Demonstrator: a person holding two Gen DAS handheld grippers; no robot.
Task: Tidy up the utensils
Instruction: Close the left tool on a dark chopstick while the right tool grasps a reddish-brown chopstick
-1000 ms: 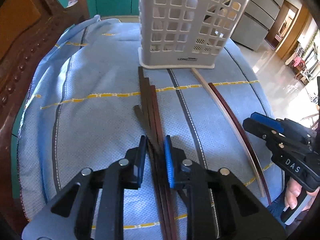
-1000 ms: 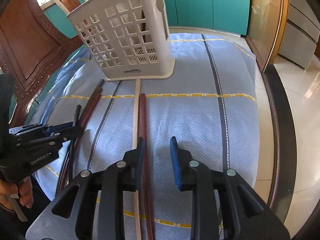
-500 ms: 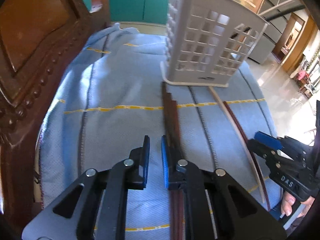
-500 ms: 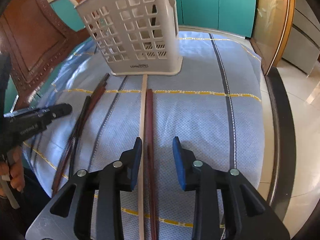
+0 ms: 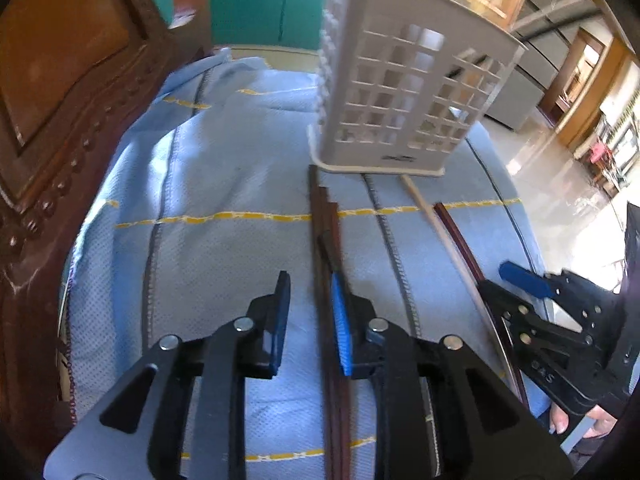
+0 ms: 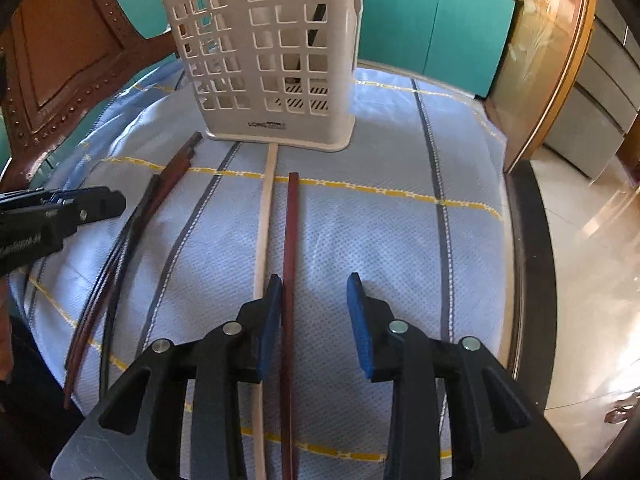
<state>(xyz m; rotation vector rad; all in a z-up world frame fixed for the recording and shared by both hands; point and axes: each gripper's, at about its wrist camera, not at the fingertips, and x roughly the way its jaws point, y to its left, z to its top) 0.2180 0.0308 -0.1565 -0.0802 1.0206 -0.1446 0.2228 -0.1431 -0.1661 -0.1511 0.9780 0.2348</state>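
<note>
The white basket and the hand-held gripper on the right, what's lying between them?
Right wrist view: two chopsticks on the blue cloth, a pale one and a reddish-brown one, run from the white basket toward the right hand-held gripper.

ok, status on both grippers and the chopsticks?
Left gripper open, jaws just opened, dark chopstick bundle between them, unpinched. Right gripper open over red-brown chopstick, pale one outside. White basket ahead, path clear.

Left tool point(image 5: 310, 312) tilted downward, blue pads parted, just opened wider; right tool point(image 6: 314, 312) likewise, gaping.
</note>
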